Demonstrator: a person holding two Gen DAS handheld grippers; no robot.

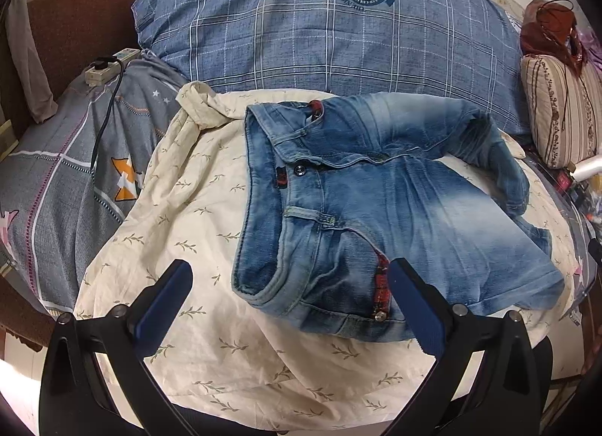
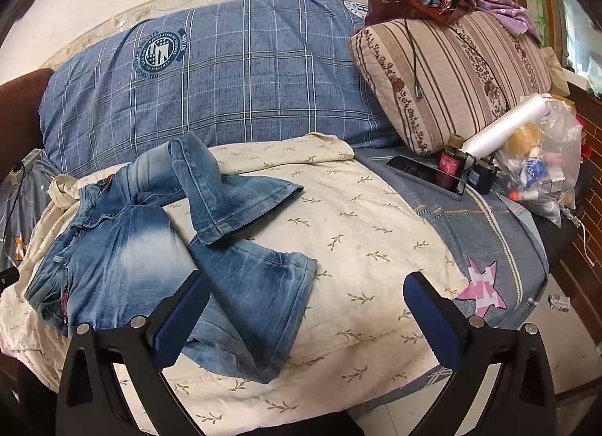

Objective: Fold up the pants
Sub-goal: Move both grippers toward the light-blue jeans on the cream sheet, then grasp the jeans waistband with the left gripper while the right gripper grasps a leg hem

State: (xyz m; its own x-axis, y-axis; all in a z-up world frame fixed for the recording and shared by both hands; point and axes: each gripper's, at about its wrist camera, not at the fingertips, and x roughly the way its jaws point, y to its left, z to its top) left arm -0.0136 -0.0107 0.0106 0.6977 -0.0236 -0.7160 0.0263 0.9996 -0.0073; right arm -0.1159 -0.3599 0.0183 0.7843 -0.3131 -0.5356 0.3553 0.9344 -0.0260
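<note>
Left wrist view, bottom of frame: the left gripper hung with its jaws spread wide and released, straddling the near waistband corner of the jeans without pinching it. Right wrist view, bottom of frame: the right gripper was likewise released, empty, over the near leg hem. The jeans lay crumpled at frame centre on a cream sheet covering the bed, the far leg doubled back across the near one. A sound first step would probably be to uncross and flatten the legs, gripping hem and waistband together. Beyond lay a blue checked pillow.
</note>
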